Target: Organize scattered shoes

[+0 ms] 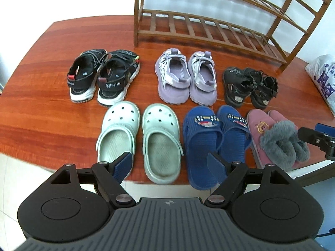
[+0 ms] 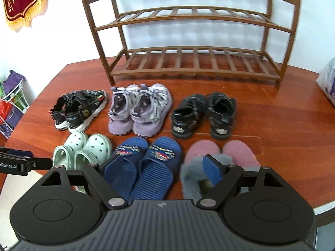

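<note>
On the red-brown tabletop, before an empty wooden shoe rack, twelve shoes stand as six pairs in two rows.

Back row, three pairs: black-and-white sandals; purple sneakers; black sandals.

Front row, three pairs: mint clogs; blue slippers; pink slippers with grey fur cuffs.

Rack: one, three slatted shelves, nothing on them.

Left gripper: jaws wide, nothing between them, hanging over the near edge by the clogs and blue slippers. Right gripper: jaws wide, nothing held, above the blue and pink slippers.

Step in hand, as judged: shoes are paired but none shelved, so the approach to a first pair. Next move calls for lowering each set of jaws over one shoe, closing on its upper, then carrying it to a shelf.
</note>
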A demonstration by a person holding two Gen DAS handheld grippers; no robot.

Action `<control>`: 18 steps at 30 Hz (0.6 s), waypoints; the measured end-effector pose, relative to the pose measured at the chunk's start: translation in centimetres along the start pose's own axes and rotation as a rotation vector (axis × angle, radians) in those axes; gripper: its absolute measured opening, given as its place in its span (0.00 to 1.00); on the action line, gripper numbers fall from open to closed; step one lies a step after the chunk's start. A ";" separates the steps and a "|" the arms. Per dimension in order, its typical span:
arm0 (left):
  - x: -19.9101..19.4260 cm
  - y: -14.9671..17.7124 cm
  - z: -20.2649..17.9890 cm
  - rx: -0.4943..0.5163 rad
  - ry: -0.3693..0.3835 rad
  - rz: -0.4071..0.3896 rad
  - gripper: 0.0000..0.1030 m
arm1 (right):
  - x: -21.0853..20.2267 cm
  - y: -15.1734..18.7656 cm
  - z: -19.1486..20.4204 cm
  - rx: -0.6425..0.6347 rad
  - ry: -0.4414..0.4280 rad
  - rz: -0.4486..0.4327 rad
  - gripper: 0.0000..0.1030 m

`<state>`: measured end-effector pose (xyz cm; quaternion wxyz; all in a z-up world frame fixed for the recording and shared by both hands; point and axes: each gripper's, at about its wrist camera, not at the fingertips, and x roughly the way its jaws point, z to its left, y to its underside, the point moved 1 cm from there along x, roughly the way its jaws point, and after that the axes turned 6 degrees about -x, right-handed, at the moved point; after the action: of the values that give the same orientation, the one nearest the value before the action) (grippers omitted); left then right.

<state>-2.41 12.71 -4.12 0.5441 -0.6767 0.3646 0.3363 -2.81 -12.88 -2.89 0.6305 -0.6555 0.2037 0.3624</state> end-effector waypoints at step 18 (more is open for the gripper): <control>-0.6 1.0 -0.4 0.097 0.001 0.015 0.80 | -2.0 3.6 1.4 0.028 0.053 0.029 0.93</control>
<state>-3.57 12.24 -4.02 0.5735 -0.6469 0.3861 0.3218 -7.04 -12.32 -3.79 0.6287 -0.6529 0.2350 0.3509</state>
